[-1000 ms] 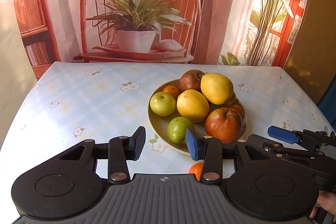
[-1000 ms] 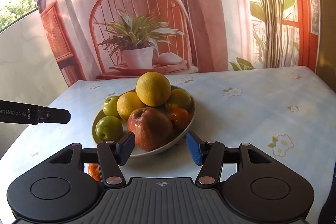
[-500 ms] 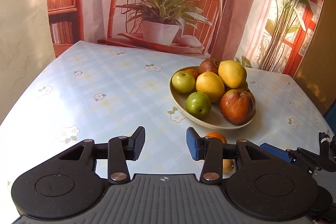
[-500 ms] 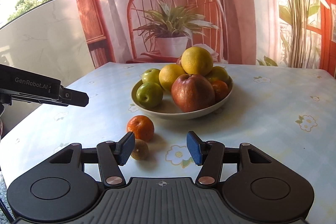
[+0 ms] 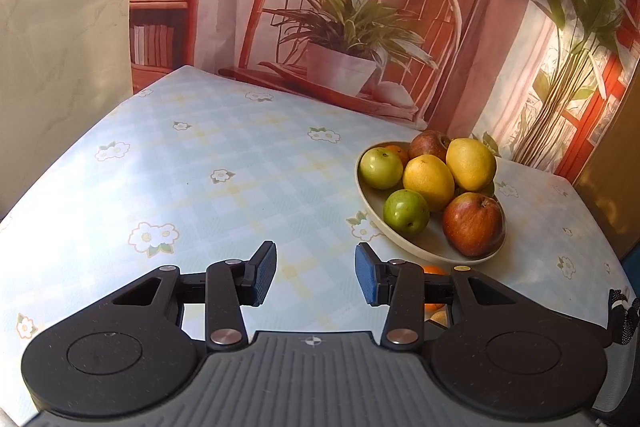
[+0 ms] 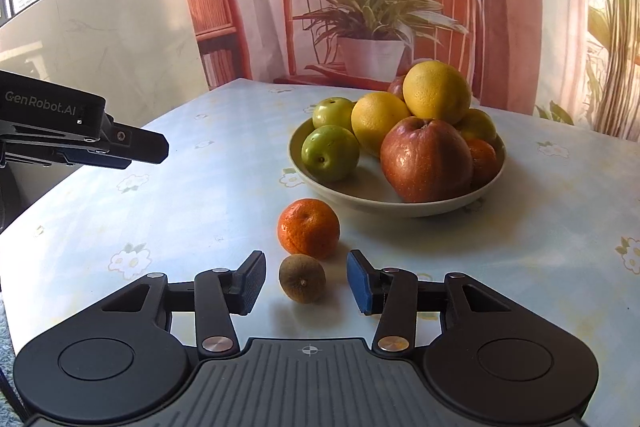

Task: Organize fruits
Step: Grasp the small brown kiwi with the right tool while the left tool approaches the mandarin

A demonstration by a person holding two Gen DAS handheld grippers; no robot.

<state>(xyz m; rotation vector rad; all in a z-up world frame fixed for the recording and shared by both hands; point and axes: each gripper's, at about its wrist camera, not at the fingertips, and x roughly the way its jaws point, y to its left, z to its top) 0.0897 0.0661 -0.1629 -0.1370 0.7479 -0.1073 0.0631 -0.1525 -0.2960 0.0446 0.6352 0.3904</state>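
Observation:
A shallow cream bowl [image 6: 404,205] holds green apples, yellow citrus, red apples and small oranges. In front of it on the cloth lie a loose mandarin [image 6: 309,233] and a small brown kiwi-like fruit [image 6: 302,283]. My right gripper [image 6: 306,283] straddles the brown fruit; its jaws are closing, with a gap still showing on each side of the fruit. My left gripper [image 5: 316,273] hovers open over bare cloth left of the bowl [image 5: 432,251], holding nothing. The mandarin [image 5: 434,273] peeks out behind its right finger.
The table carries a pale blue checked cloth with flower prints [image 5: 208,163]. A printed backdrop of a chair and potted plant [image 5: 344,39] hangs behind it. The left gripper's body [image 6: 80,135] reaches in at the left of the right wrist view. The table's left edge is near.
Both grippers have drawn back and lower, so the bowl lies farther off. The loose mandarin and brown fruit have come into the right wrist view, and the right jaws have narrowed around the brown fruit.

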